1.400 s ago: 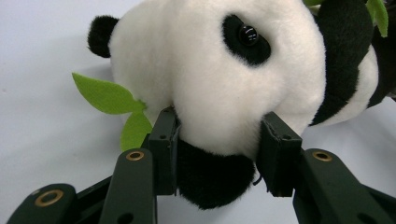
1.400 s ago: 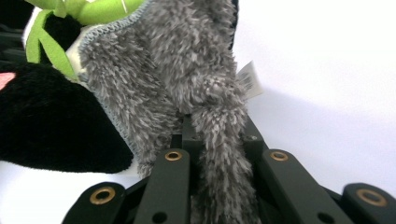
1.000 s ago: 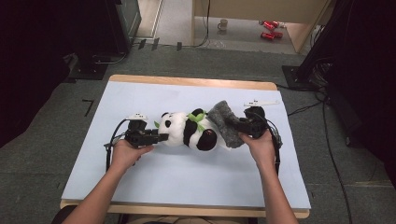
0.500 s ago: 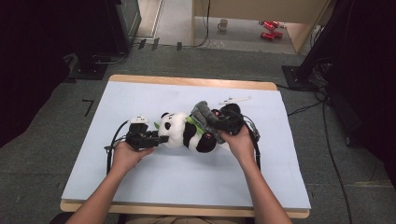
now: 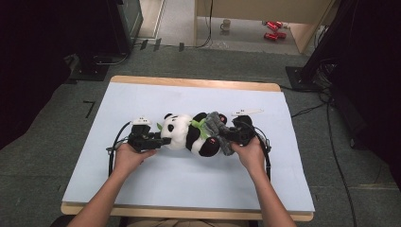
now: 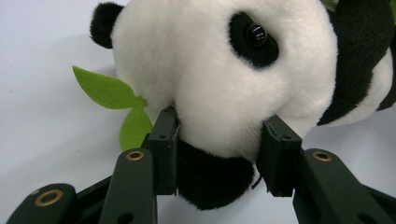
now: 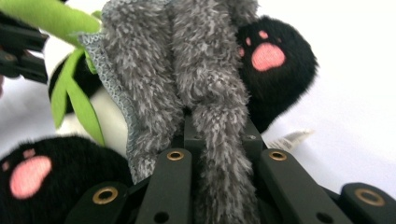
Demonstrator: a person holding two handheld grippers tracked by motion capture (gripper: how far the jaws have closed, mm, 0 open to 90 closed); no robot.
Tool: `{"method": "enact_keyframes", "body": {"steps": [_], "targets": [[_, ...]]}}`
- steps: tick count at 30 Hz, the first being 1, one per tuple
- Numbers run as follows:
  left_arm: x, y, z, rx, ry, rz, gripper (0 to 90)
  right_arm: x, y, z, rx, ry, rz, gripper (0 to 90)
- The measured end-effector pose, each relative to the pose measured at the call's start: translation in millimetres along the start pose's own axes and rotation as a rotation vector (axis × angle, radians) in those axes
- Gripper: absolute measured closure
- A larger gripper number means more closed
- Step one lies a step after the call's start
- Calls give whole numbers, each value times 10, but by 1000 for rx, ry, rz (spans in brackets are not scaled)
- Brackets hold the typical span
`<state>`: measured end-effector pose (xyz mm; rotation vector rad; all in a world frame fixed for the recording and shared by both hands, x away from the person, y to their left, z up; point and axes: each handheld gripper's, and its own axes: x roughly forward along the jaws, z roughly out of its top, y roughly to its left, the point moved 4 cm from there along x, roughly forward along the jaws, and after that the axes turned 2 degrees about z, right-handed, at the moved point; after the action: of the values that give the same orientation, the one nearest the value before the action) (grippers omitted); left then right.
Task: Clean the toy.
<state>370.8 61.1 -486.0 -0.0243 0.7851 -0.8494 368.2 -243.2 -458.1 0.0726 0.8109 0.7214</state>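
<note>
Toy panda [image 5: 187, 135]: It lies on its side in the middle of the table, between the two hands. Its head points to the person's left and its feet point to the right.
Panda's head [image 6: 219, 70]: It is white with a black ear, a black eye patch and a shiny eye. A green felt leaf [image 6: 109, 93] sticks out beside it.
Left gripper [image 5: 158, 141]: Its two black jaws squeeze the panda's head at the bottom, one jaw on each side, over a black furry bit. The white fur bulges between them.
Grey cloth [image 7: 187, 79]: It is fluffy with a stitched edge. It lies draped over the panda's belly and legs.
Right gripper [image 5: 226, 137]: Its jaws are pinched tight on a bunched fold of the grey cloth.
Panda's feet [image 7: 273, 60]: They are black with pink paw pads. One shows on each side of the grey cloth.
Table [image 5: 142, 94]: It has a pale blue top with a wooden edge.
Hands: The left hand [image 5: 127, 158] and the right hand [image 5: 250, 153] each hold a gripper, close to the panda.
</note>
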Motion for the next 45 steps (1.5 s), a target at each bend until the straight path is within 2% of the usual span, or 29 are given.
{"method": "enact_keyframes", "body": {"steps": [2, 6, 10, 16, 18, 22, 27, 30, 33, 36, 41, 45], "targets": [[-4, 5, 2, -6, 4, -7, 556, -27, -5, -43, -9, 6, -13, 807], [-1, 14, 5, -17, 3, -14, 555, -57, -28, -111, -63, 41, -52, 810], [1, 33, 30, -41, 6, -22, 556, -97, -69, -160, -32, 57, -55, 808], [16, 47, 89, -97, -17, -16, 556, -245, -239, -207, 37, 89, -107, 807], [32, 46, 99, -101, -26, -15, 560, -323, -256, -182, 45, 77, -117, 805], [57, 39, 123, -84, -22, -7, 572, -529, -230, -85, 57, 6, -139, 805], [61, 19, 130, -66, -21, 14, 574, -766, -129, 79, 79, -71, -107, 804], [59, 9, 125, -52, -20, 22, 574, -822, -27, 173, 63, -81, -88, 803], [58, -26, 109, -19, -15, 47, 574, -860, 128, 282, 21, -108, -66, 803], [63, -44, 115, -13, -16, 59, 574, -849, 288, 346, -16, -98, -46, 802], [63, -37, 113, -7, -17, 54, 573, -782, 520, 399, -73, -82, -13, 803], [65, -23, 104, -11, -22, 42, 573, -731, 682, 425, -98, -74, 15, 803]]}}
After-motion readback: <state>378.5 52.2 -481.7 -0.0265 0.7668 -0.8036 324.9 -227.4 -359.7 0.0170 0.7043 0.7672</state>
